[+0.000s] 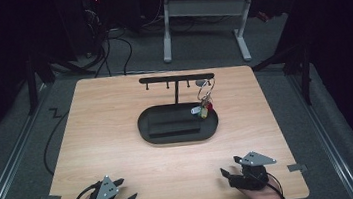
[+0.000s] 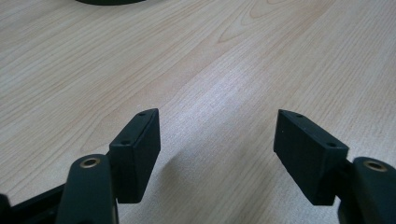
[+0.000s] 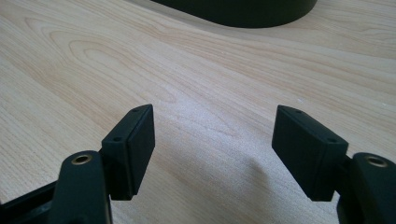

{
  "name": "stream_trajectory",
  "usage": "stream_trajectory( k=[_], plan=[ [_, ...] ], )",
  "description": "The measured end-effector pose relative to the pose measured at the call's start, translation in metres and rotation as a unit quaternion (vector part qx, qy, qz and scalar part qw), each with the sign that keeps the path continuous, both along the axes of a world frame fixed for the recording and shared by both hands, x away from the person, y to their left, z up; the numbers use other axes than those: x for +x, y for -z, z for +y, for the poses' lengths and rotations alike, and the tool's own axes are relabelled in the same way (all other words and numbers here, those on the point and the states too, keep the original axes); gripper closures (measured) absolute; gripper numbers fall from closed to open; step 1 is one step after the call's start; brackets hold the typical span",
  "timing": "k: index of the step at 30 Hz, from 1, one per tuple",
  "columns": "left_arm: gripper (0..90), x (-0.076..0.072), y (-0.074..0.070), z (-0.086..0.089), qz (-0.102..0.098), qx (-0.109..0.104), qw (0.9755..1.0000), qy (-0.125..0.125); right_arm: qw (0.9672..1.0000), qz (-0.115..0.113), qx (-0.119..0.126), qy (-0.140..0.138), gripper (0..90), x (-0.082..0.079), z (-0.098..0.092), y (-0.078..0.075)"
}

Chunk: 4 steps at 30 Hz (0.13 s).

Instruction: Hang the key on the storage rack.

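— What sits closest to the person?

— The two hands at the near edge of the wooden worktop point(image 1: 118, 136). The left tongs point(image 1: 126, 190) lie at the near left corner, a grey three-cornered plate on top, tips aimed toward the middle and slightly right. The right tongs point(image 1: 229, 172) sit at the near right, also under a grey plate, tips aimed left.

— Wide or narrow?

— Both wide, holding nothing. In the left gripper view the left tongs point(image 2: 215, 140) show two black pads well apart with bare wood grain between them. The right gripper view gives the same for the right tongs point(image 3: 214, 135): a broad gap, only worktop inside it.

— And farther out?

— A black oval tray point(image 1: 177, 124) around the middle of the worktop, well apart from both tongs. Its edge shows at the top of the right gripper view point(image 3: 243, 11), and a sliver at the top of the left gripper view point(image 2: 107, 2).

— Anything on the tray?

— A thin black post rises from its far side, carrying a horizontal hook bar point(image 1: 176, 78) with small pegs beneath. From a peg near the right end hangs a key ring point(image 1: 205, 90), and its bunch of keys and tags point(image 1: 203, 110), red, yellow and pale, dangles over the tray's right part. Whether the bunch touches the tray I cannot tell.

— Beyond the worktop?

— Grey floor with cables point(image 1: 118, 45), and the white legs of another desk point(image 1: 206, 20) at the back.
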State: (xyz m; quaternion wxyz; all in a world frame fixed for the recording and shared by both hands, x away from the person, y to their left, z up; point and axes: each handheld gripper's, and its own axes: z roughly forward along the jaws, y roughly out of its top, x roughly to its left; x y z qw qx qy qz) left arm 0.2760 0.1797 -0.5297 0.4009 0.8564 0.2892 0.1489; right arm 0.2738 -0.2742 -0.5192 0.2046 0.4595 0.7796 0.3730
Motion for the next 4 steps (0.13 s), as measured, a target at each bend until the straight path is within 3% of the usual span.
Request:
stream_trajectory(
  k=[4],
  plan=[
    [32.3,-0.0012,0.0002,0.0007,-0.001,0.001,1.0,0.0,1.0,0.0,0.0,0.003,30.1,0.0012,-0.0002,0.0001]
  ],
)
